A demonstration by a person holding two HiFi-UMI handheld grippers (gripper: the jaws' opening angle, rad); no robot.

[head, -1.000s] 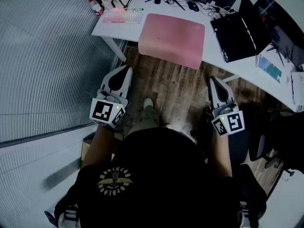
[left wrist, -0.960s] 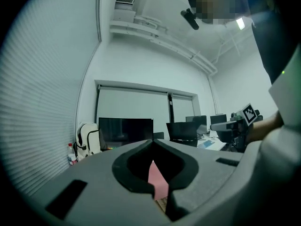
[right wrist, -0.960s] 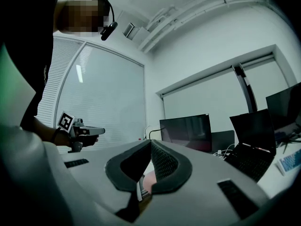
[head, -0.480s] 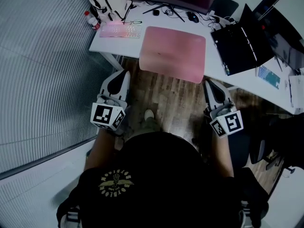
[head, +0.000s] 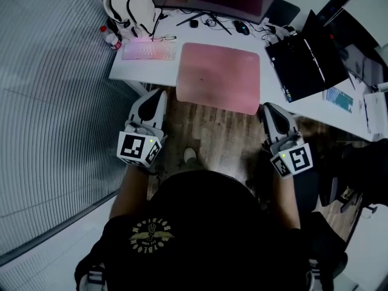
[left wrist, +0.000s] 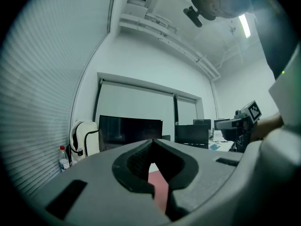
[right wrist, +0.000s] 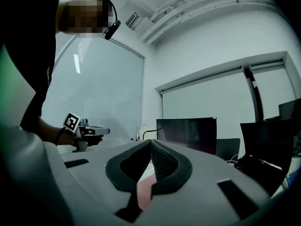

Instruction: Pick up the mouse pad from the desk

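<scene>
White worktop (head: 144,71) carries a pink mouse pad (head: 218,76). Left tool (head: 159,93) and right tool (head: 270,108) are pressed together, empty. Shirt print (head: 149,234) is unreadable.

One mouse pad (head: 218,85), two grippers (head: 160,93) (head: 267,107), one keyboard (head: 149,50)

Under me runs a brown wood-plank floor (head: 212,135), dim and a little glossy. The white desk (head: 151,68) meets it ahead, its near edge cutting slantwise across my view and its right end running on past a dark office chair (head: 339,190). On my left stands a grey wall of fine horizontal slats (head: 54,102). Beyond the desk's far edge, pale roller blinds (left wrist: 134,102) hang drawn in a white wall (left wrist: 141,60). Overhead, pipes (left wrist: 164,29) follow the ceiling line and one strip light (left wrist: 244,26) glows cold white.
</scene>
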